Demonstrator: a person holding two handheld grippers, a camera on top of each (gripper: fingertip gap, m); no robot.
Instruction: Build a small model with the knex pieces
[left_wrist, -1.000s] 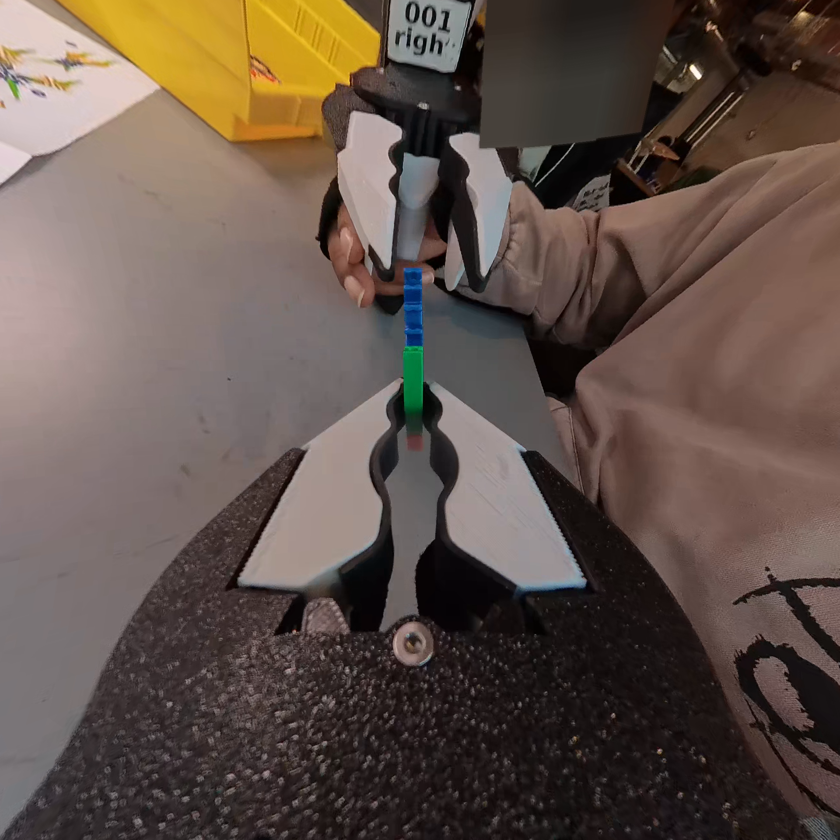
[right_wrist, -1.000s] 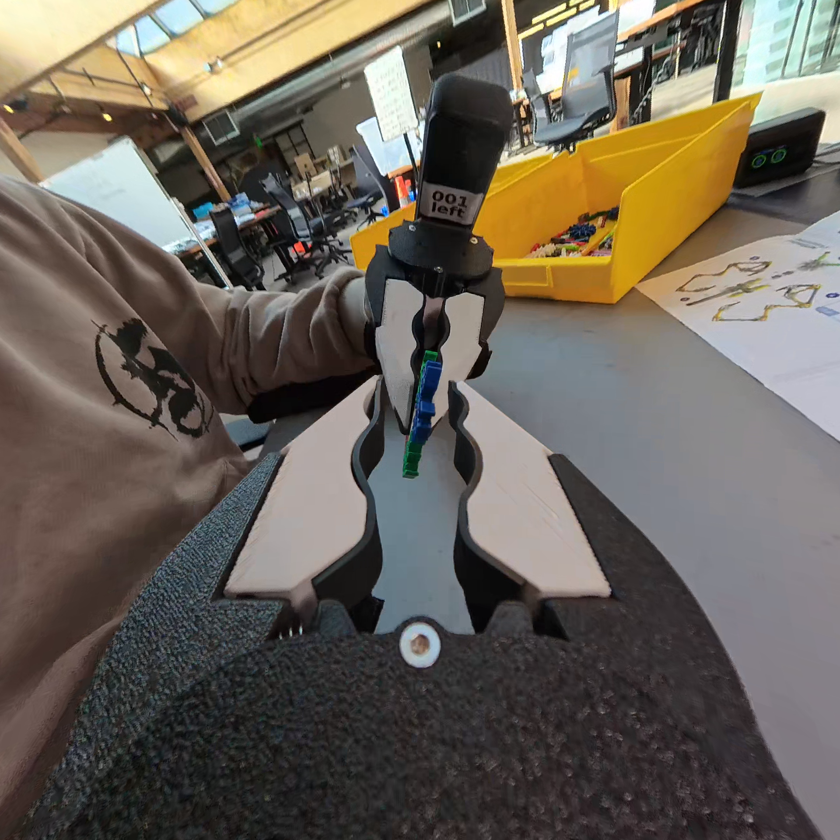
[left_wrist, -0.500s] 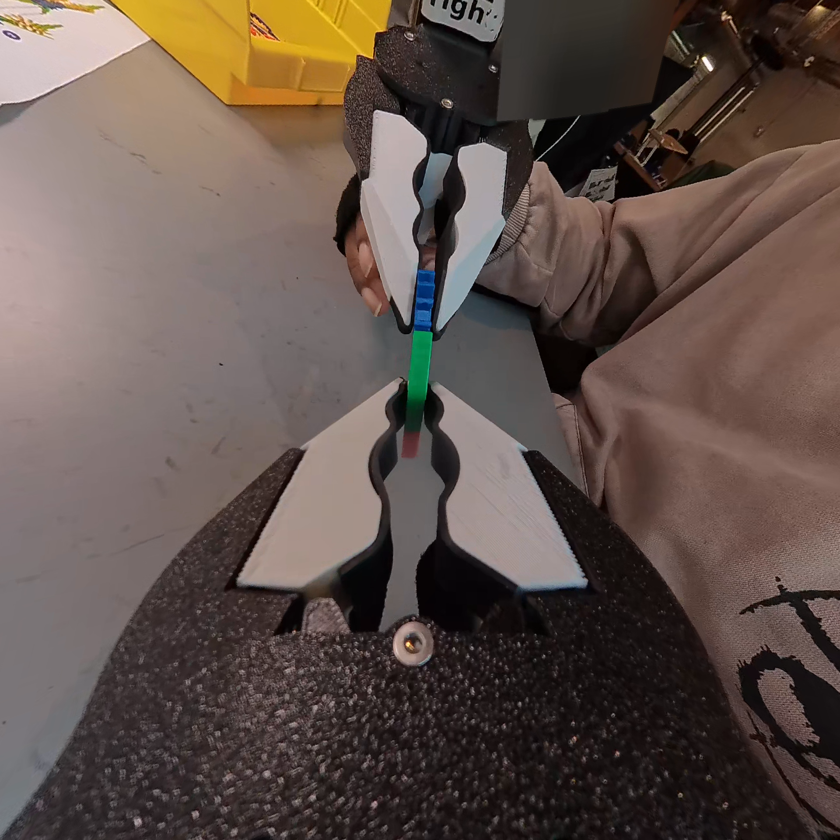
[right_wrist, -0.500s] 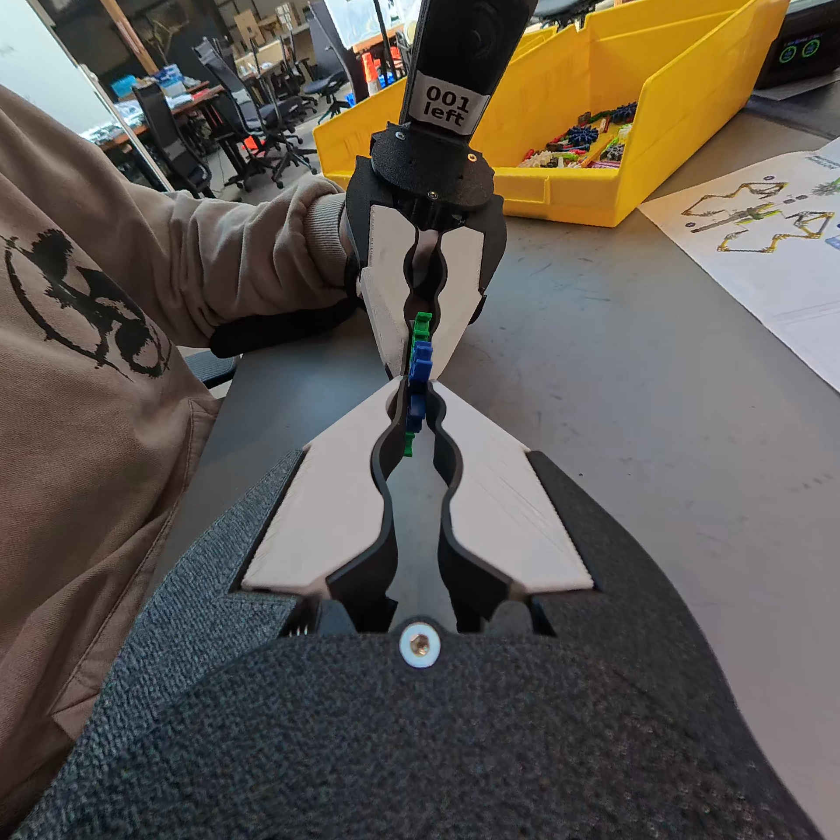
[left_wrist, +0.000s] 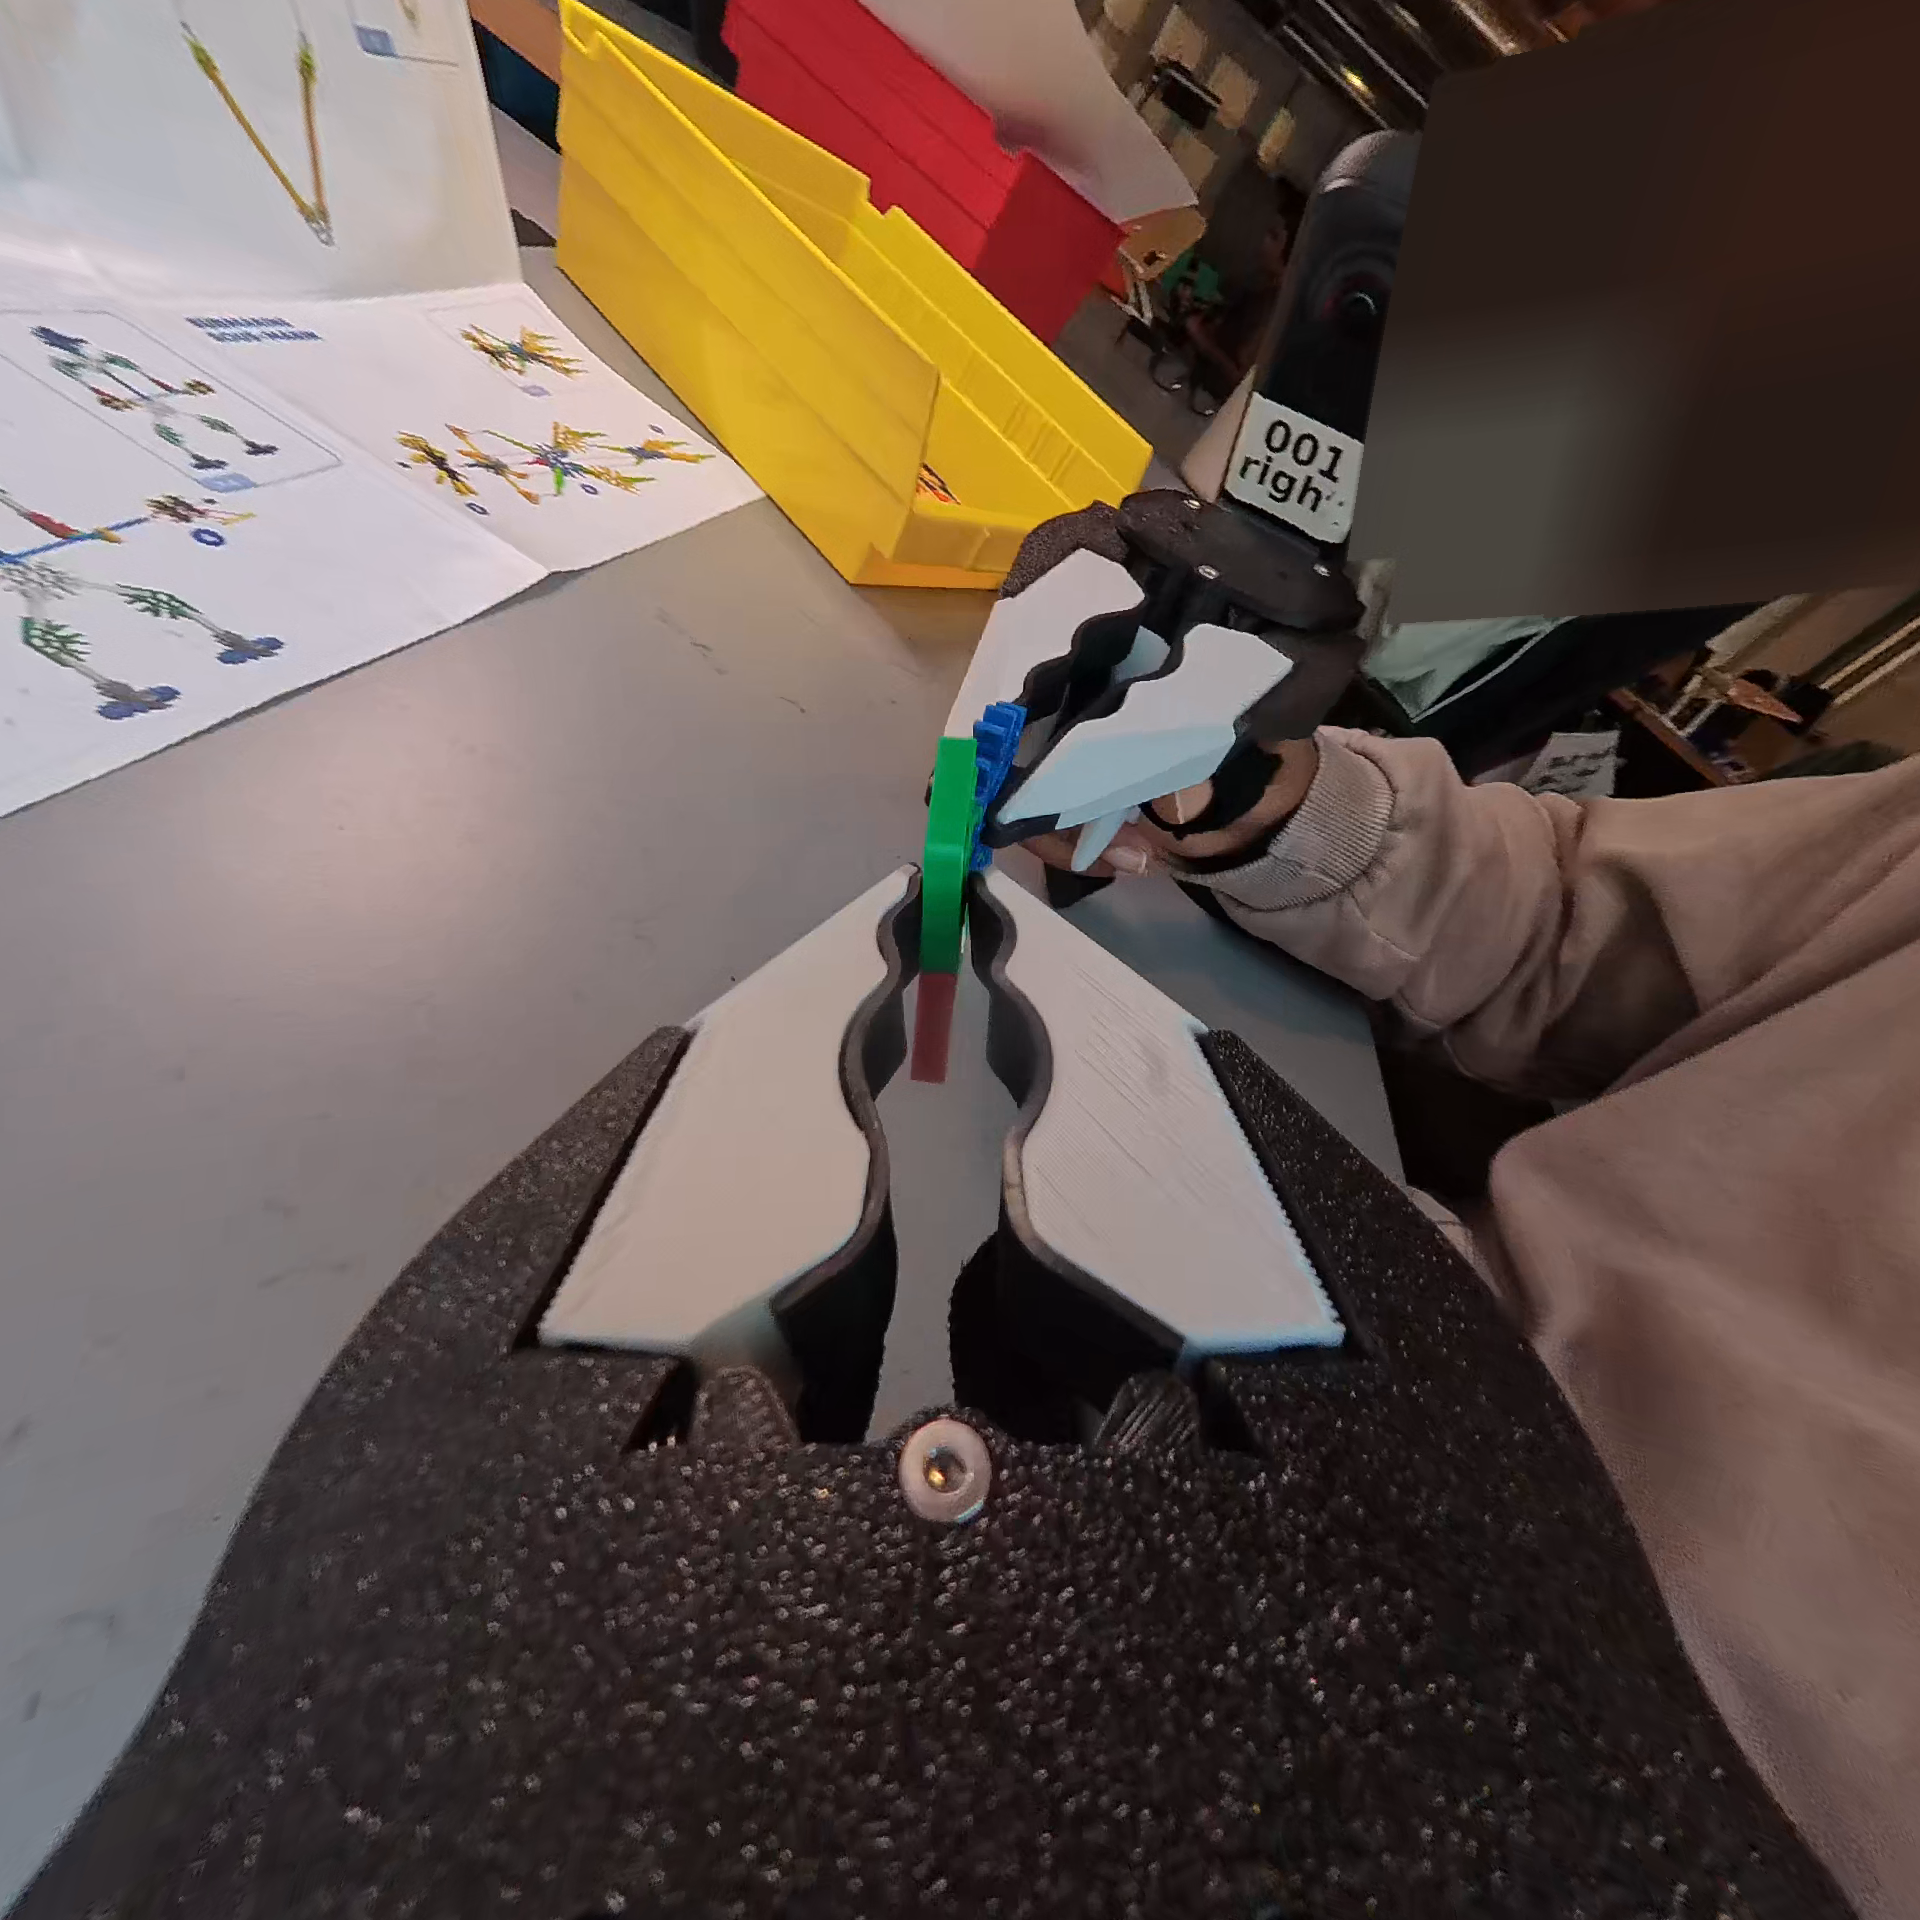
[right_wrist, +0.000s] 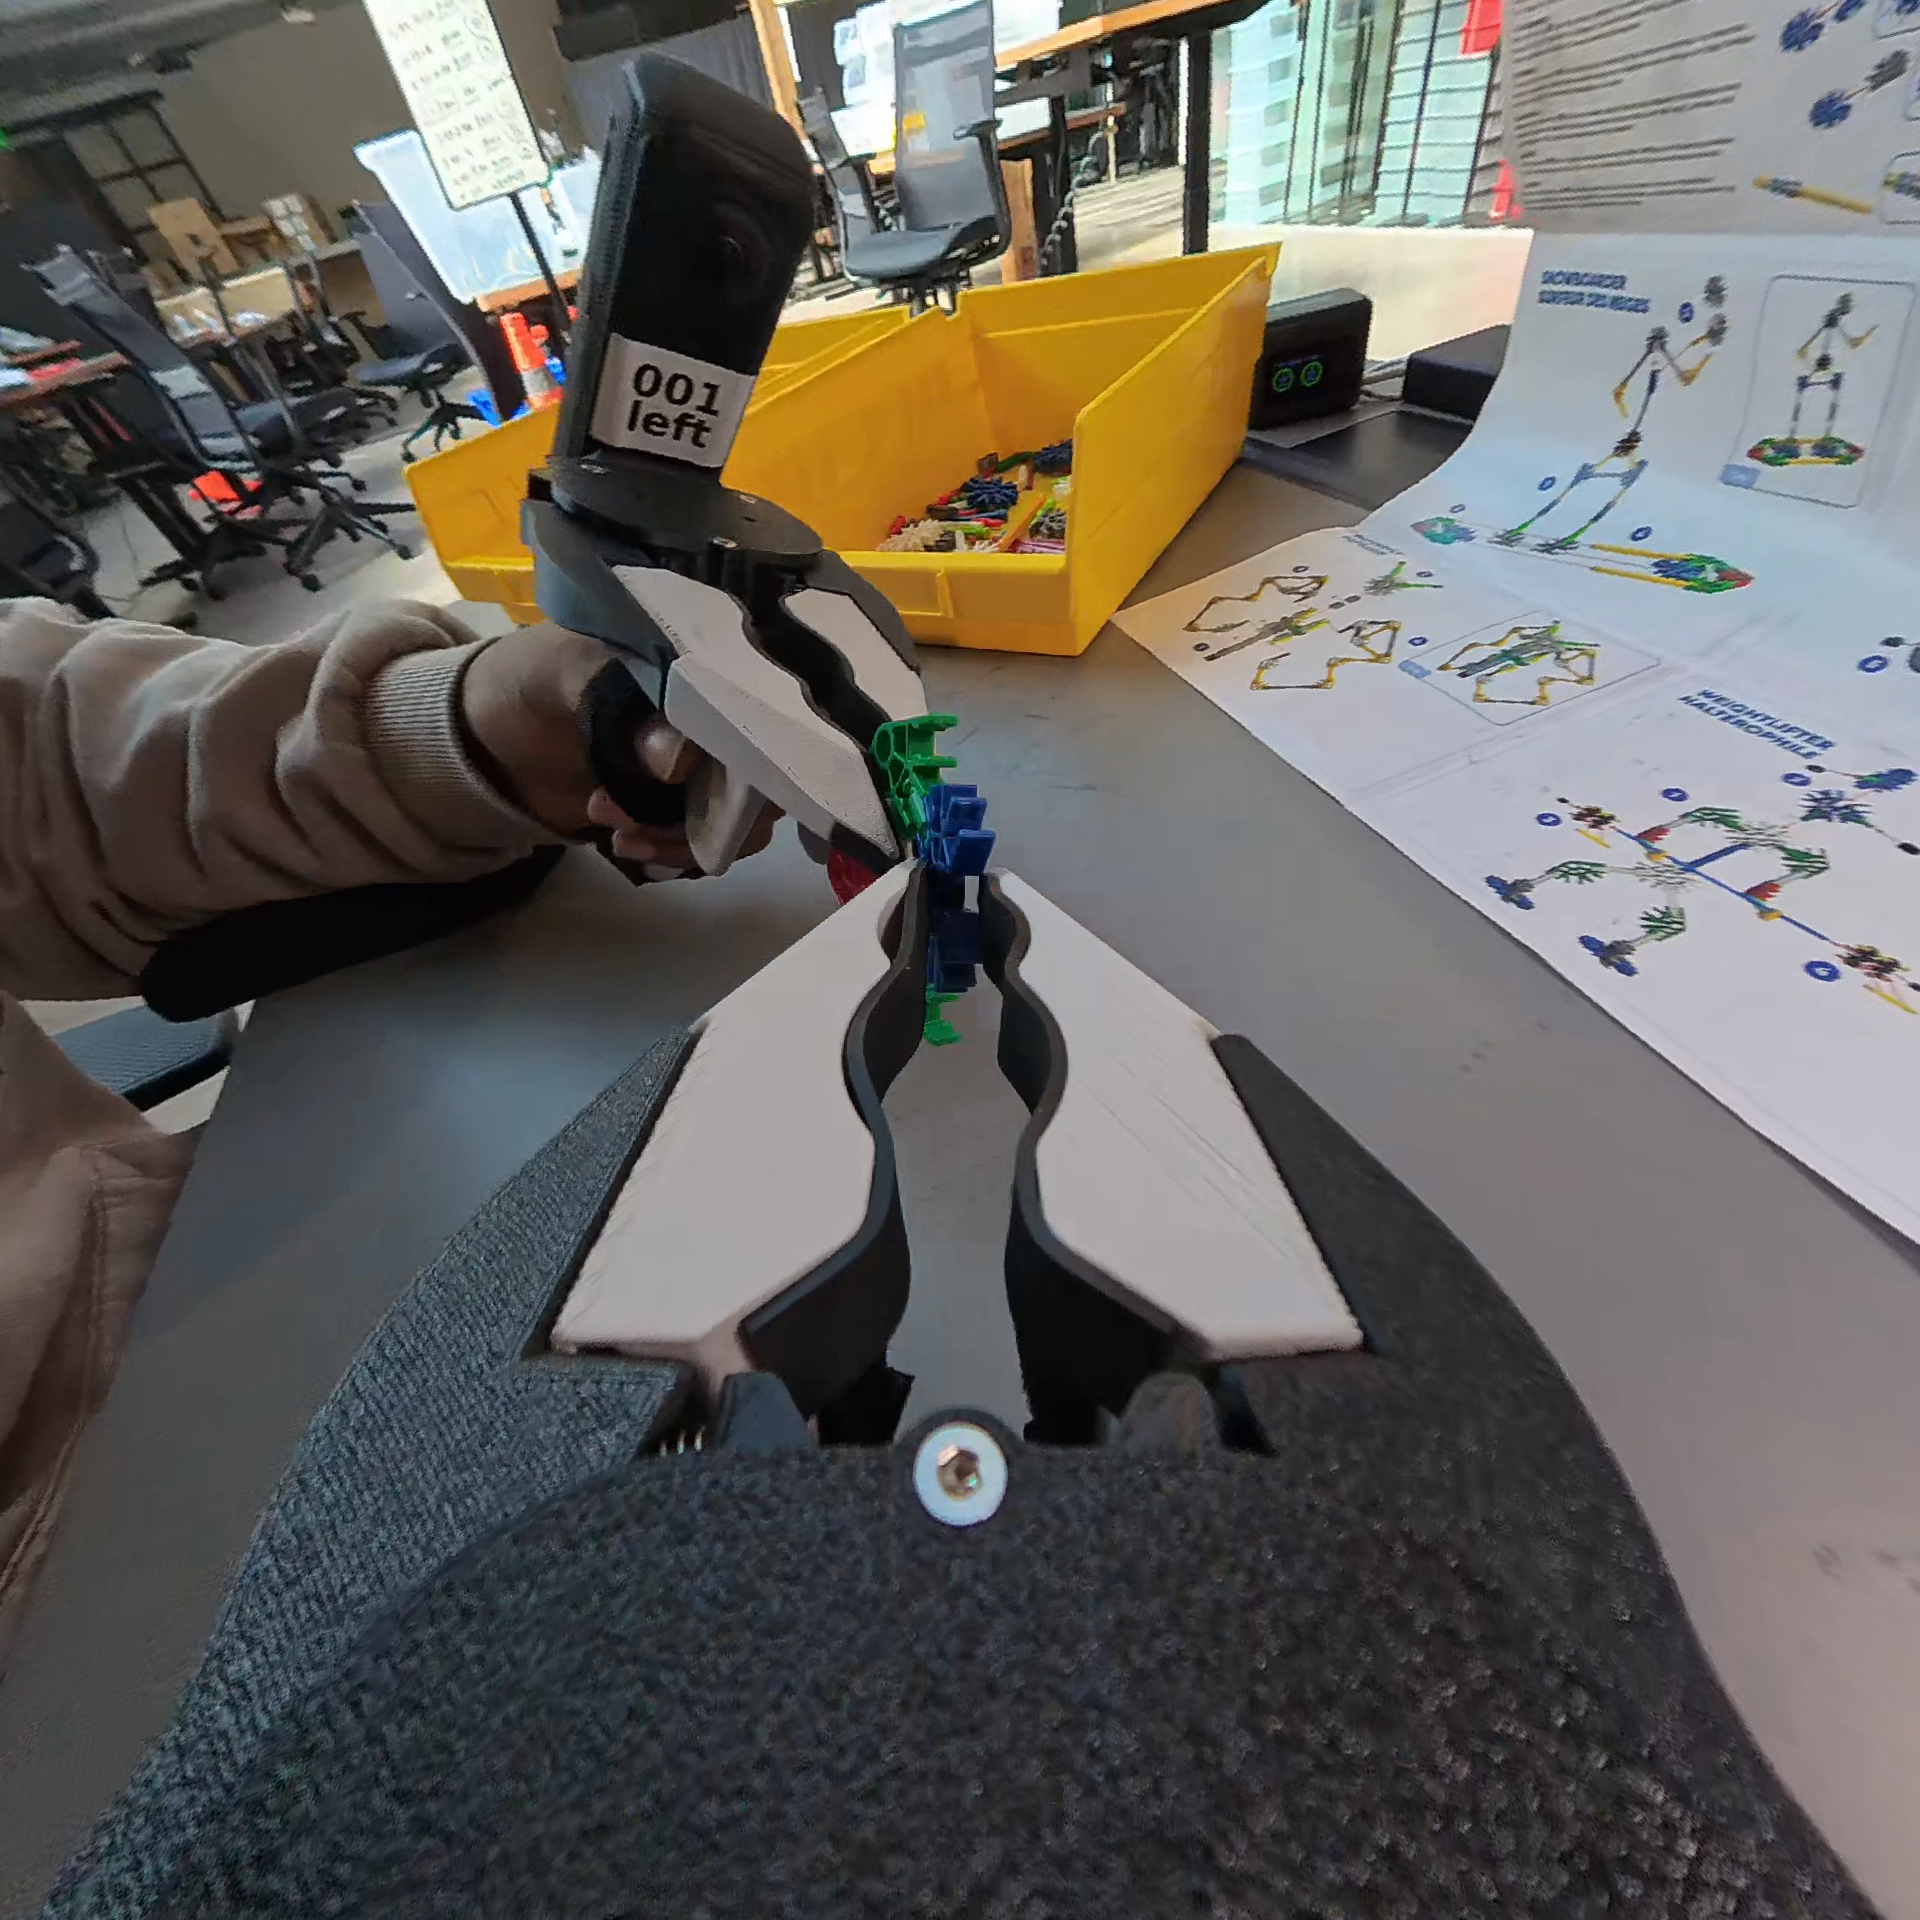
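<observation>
My left gripper (left_wrist: 948, 878) is shut on a flat green connector piece (left_wrist: 951, 821) with a red piece (left_wrist: 933, 1023) attached behind it, between the fingers. My right gripper (right_wrist: 951, 875) is shut on a blue toothed connector (right_wrist: 958, 831) that sits against the green piece (right_wrist: 909, 753). The two grippers meet tip to tip at an angle, above the grey table (left_wrist: 364, 883). The right gripper (left_wrist: 982, 779) and the blue connector (left_wrist: 995, 738) show in the left wrist view. The left gripper (right_wrist: 902, 790) shows in the right wrist view.
A yellow bin (right_wrist: 1143, 416) with several loose building pieces stands behind the grippers; it also shows in the left wrist view (left_wrist: 831, 343) with a red bin (left_wrist: 935, 156) behind it. A printed instruction sheet (left_wrist: 260, 468) lies on the table, also in the right wrist view (right_wrist: 1610, 727). A person's sleeved arm (left_wrist: 1507, 904) holds each gripper. Left and right tips are no more than a few centimetres apart.
The right gripper closed on the blue connector. Both grippers then swung from facing head-on to meeting at an angle, with the joined pieces still held between them.
</observation>
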